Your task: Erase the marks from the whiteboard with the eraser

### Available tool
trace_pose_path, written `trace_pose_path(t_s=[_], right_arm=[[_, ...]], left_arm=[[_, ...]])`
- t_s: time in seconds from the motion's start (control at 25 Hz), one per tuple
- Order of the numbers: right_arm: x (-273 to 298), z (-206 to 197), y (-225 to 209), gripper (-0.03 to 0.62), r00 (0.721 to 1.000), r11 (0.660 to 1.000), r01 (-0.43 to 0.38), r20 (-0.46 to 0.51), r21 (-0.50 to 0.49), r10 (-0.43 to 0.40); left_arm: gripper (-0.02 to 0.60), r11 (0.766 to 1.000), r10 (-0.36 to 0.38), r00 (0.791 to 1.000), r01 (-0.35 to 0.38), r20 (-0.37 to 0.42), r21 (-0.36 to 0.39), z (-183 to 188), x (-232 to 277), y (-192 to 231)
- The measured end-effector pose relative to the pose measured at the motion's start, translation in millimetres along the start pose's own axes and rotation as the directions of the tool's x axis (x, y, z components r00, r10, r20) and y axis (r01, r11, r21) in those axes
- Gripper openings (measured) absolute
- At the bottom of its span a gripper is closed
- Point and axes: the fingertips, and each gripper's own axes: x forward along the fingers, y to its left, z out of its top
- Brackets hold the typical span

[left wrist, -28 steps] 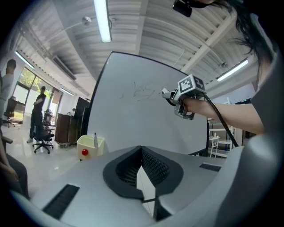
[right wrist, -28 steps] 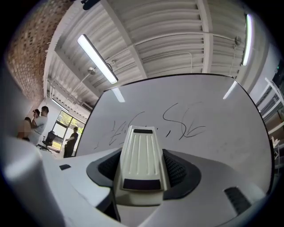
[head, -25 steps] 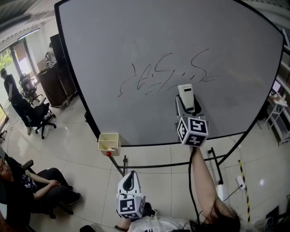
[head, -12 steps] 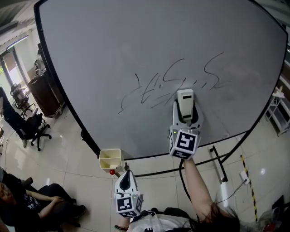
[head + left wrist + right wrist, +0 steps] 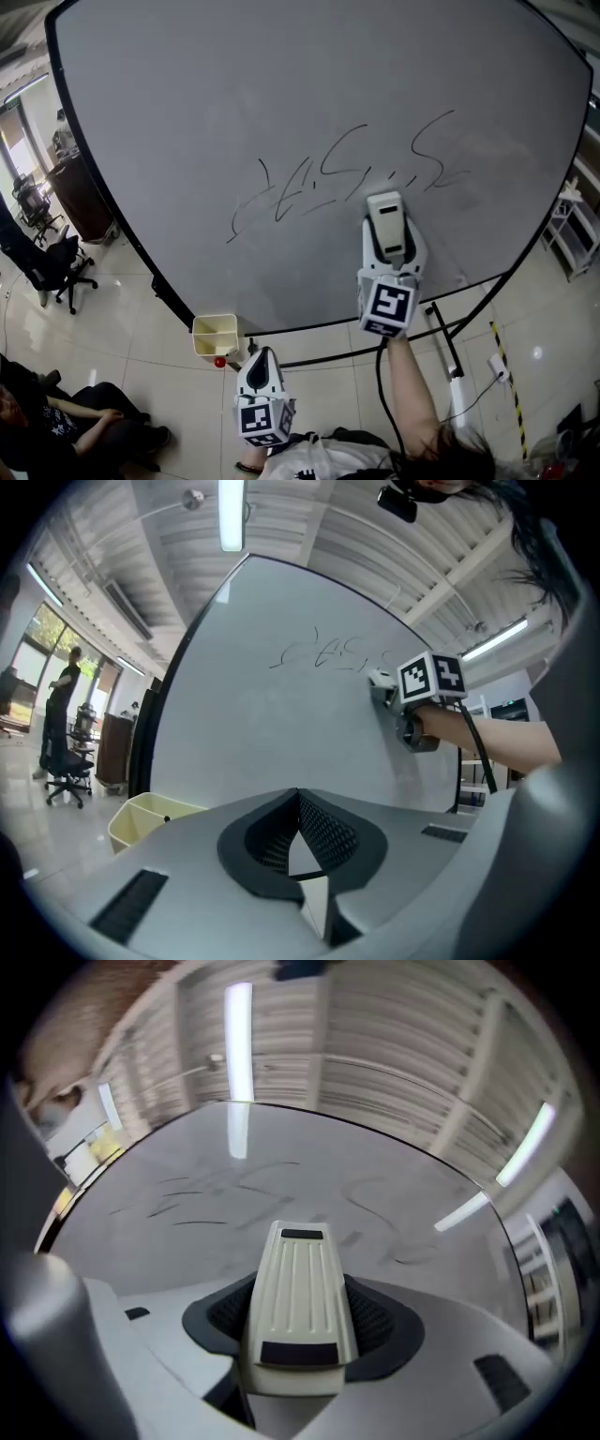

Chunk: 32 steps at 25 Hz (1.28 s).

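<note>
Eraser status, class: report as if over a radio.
Right gripper shut on eraser, just below the marks. Left gripper shut, empty, held low. Marks on whiteboard not yet wiped. Nothing between eraser and marks.

**Cream eraser clamped, scribbles not wiped yet**

The eraser [image 5: 298, 1288] is a cream, ribbed plastic wedge with a dark strip at each end. It sits lengthwise between the right gripper [image 5: 298, 1318]'s jaws and pokes out ahead of them, nose toward the grey whiteboard [image 5: 234, 112]. Thin dark squiggly marks [image 5: 309, 183] run across the board just past the eraser's tip, spreading both ways, mostly to the gripper's left.
</note>
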Motion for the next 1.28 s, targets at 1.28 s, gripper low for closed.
trace_pose_path(t_s=[1.28], right_arm=[[1, 23, 83, 0.276, 0.968, 0.966, -0.212, -0.167, -0.146, 0.187]], left_arm=[[-0.005, 0.999, 0.042, 0.999, -0.042, -0.017, -0.016, -6, -13, -18]])
